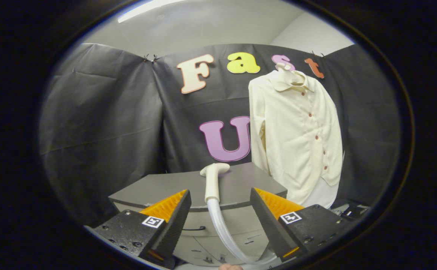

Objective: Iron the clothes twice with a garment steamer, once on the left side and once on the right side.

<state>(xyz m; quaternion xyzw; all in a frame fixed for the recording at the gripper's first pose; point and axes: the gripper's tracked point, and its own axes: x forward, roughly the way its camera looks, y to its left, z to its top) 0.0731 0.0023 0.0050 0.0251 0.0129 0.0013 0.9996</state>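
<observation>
Two fingers of my gripper (221,219) stand wide apart at the bottom of the gripper view, and neither one presses on anything. Between them, from where I sit, I see the garment steamer (212,182) lying on the grey cabinet (158,189) — its pale handle runs away from the fingers and its flat head points toward the booth's black cloth wall (102,123). A clear, whitish hose (222,228) leaves the near end of the handle, hangs over the cabinet's front edge and curves down between the fingers toward the right one. The handle lies just ahead of the fingertips, not touching either of them.

The cream shirt (297,131) hangs beyond the right finger, up against the cloth wall, on a white hanger (284,69) whose top shows above the collar. It faces me with its row of small reddish-brown buttons (317,137) running down the front, done up. Its left sleeve, as I see it, hangs straight down next to the cabinet's far right corner, and the hem reaches below the level of the cabinet top. The shirt is well apart from the steamer and from both fingers.

The cabinet's front has drawers with a dark handle (194,228) showing just beside the left finger — I cannot tell how many drawers there are.
</observation>
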